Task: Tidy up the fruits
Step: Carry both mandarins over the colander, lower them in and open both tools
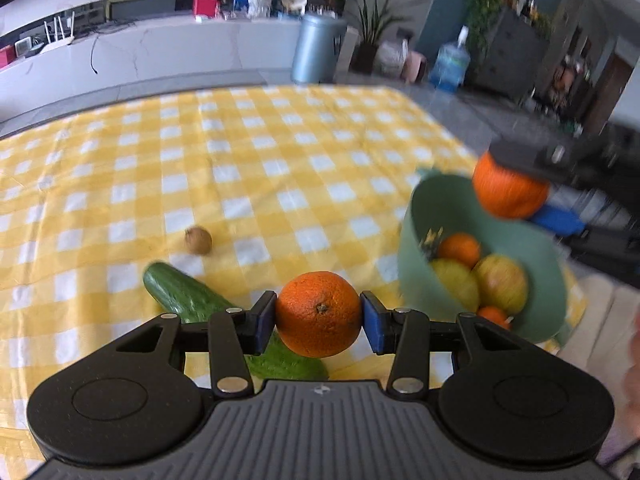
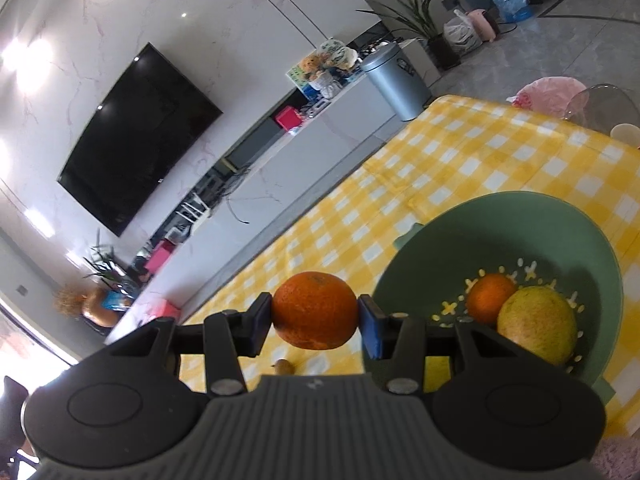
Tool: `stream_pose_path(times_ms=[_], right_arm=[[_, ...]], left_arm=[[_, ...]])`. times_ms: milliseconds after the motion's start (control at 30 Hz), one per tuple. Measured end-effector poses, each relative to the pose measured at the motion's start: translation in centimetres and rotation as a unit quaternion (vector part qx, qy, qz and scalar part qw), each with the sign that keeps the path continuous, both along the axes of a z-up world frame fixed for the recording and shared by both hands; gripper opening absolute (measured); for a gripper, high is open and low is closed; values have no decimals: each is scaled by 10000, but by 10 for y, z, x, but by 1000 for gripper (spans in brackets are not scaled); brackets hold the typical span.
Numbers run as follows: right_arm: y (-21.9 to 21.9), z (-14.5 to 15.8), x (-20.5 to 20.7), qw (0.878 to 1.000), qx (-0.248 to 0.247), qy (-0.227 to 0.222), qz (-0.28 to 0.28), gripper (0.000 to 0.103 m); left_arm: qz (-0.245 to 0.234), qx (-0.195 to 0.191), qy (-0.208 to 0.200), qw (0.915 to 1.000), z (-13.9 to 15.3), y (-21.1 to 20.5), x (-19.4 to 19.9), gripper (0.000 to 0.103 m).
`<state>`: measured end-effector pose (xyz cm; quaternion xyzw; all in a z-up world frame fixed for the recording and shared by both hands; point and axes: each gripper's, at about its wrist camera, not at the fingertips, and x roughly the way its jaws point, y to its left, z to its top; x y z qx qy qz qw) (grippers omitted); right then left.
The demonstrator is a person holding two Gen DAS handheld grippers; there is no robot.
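Yellow-and-white checked cloth covers the table, with a pale marble wall, a dark television and a long low counter behind it. Near the table's right edge sits a green bowl, already holding a small orange, a yellowish apple and other fruit, so it reads as the collecting point. Both of the person's tools are loaded. The left gripper is clenched on an orange, pads pressing its sides, and carries it low over the cloth, in front of a cucumber that lies partly beneath the tool. A small brown fruit, perhaps a kiwi, rests alone farther out on the cloth. The right gripper grips a second orange the same way, squeezed across its widest part, which I take to be the surest hold on something round. From the left view that fruit hangs above the bowl's far rim; in the right camera the bowl lies just to the right of it. My guess is the right orange goes in first, the left one waiting its turn so the two tools don't crowd the bowl together.
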<state>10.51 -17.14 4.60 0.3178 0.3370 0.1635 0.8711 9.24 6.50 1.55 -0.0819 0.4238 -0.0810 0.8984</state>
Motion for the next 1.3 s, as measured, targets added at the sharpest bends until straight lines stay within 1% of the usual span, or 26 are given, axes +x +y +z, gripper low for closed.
stream_pose_path(times_ms=[133, 200, 333, 400, 433, 533, 567, 633, 767, 833, 933, 1000, 1133, 1200, 1233, 1267, 1300], right_arm=[[-7, 6, -4, 9999, -55, -72, -108, 43], [-14, 6, -4, 9998, -14, -80, -160, 43], [-35, 4, -5, 9995, -63, -41, -297, 44], [-49, -1, -4, 9990, -56, 67, -444, 44], [-56, -5, -3, 9986, 47, 137, -512, 44], [-72, -18, 0, 9965, 465, 339, -609, 44], [-74, -20, 0, 9959, 496, 393, -652, 44], [-76, -24, 2, 9951, 454, 496, -731, 44], [-83, -34, 5, 9928, 324, 661, -949, 44], [-88, -42, 7, 9914, 339, 738, -1028, 44], [-90, -52, 11, 9905, 421, 846, -1001, 44], [-91, -52, 12, 9904, 446, 802, -1034, 44], [-92, -50, 13, 9909, 335, 631, -1142, 44], [-92, -54, 16, 9903, 327, 593, -1214, 46], [-91, -53, 17, 9899, 261, 515, -1295, 47], [-92, -52, 18, 9887, 192, 518, -1397, 57], [-93, -51, 19, 9879, 126, 516, -1460, 68]], left_arm=[[-5, -302, -435, 9986, 23, 2, -7, 51], [-122, -395, -525, 9978, 32, 0, -8, 51], [-263, -376, -734, 9962, 42, -9, -8, 51], [-298, -447, -748, 9957, 44, -13, -5, 51], [-317, -580, -712, 9953, 44, -15, -2, 51], [-289, -1175, -487, 9915, 38, -19, 9, 51], [-334, -1293, -491, 9898, 35, -23, 13, 51], [-431, -1373, -490, 9884, 32, -34, 18, 51], [-571, -1426, -354, 9875, 23, -58, 32, 51], [-608, -1439, -302, 9873, 18, -66, 35, 51], [-656, -1419, -220, 9875, 12, -76, 39, 51], [-686, -1368, -179, 9881, 10, -80, 40, 51], [-707, -1327, -99, 9886, 6, -86, 41, 51], [-709, -1274, -59, 9893, 3, -89, 44, 51], [-707, -1229, -36, 9899, 3, -91, 46, 51], [-683, -1193, -24, 9905, 3, -92, 47, 51], [-661, -1170, -30, 9909, 3, -93, 48, 51]])
